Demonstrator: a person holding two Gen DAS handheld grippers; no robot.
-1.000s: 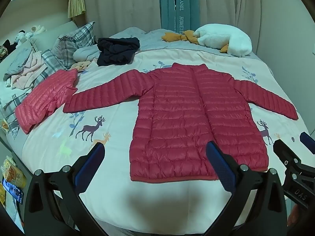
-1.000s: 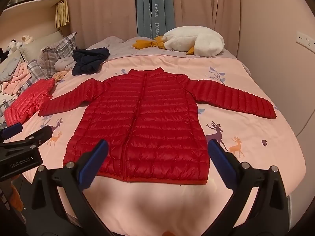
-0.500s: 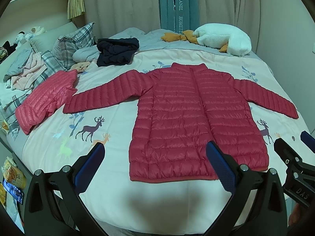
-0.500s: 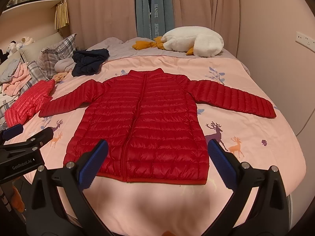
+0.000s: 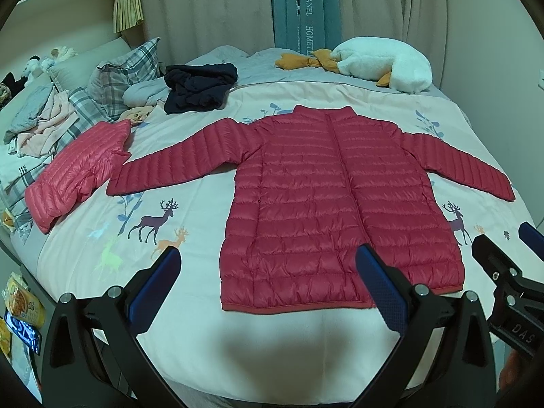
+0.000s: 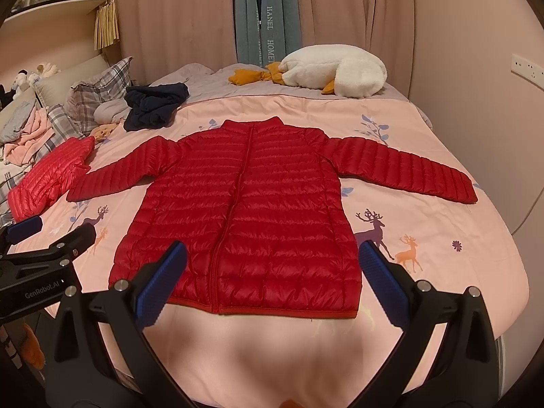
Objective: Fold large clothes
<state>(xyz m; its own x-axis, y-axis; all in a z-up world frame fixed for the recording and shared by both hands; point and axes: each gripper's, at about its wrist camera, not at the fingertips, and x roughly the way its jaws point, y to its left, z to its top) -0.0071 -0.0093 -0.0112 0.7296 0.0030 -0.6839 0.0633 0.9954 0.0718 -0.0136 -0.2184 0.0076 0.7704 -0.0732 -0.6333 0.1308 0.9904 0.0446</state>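
Left wrist view: the left gripper (image 5: 268, 272) hangs spread wide, empty, as does the right gripper (image 6: 272, 265); the red jacket (image 5: 340, 204) lies flat on the bed (image 5: 190, 183) at twelve o'clock, sleeves outstretched.

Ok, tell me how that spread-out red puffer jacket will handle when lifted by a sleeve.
The red puffer jacket will probably drape limply. Its quilted puffy panels suggest light weight. The glossy shell may slip in the jaws.

Left tool (image 5: 268, 285) held level, jaws spread wide and empty, right tool (image 6: 272, 280) alongside it, jaws likewise wide apart, gripping nothing, both pointing forward
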